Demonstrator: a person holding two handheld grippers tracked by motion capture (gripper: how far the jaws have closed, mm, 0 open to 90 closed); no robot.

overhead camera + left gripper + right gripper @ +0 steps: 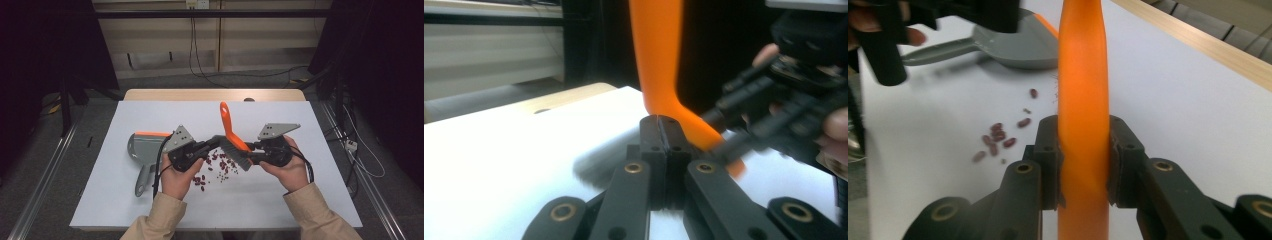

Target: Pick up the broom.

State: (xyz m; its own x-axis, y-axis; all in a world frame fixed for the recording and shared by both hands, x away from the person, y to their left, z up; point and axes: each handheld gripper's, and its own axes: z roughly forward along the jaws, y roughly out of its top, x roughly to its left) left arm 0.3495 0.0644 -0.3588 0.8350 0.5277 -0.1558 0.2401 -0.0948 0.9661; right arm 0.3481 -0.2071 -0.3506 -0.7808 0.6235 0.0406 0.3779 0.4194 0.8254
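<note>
Nearest, scattered beans [215, 167] on the white sheet [280, 200], just under the dark bristles [235, 154], presumably waiting to be swept. Right gripper [1083, 160] clamped on the orange brush handle [1083, 75], pads pressed to both sides, likely for firm control of the sweep. Left gripper [660, 131] pinched fully together, empty, tips against the brush by its bristles. Farther left, grey dustpan [145, 147] lying flat, untouched, mouth toward the beans.
</note>
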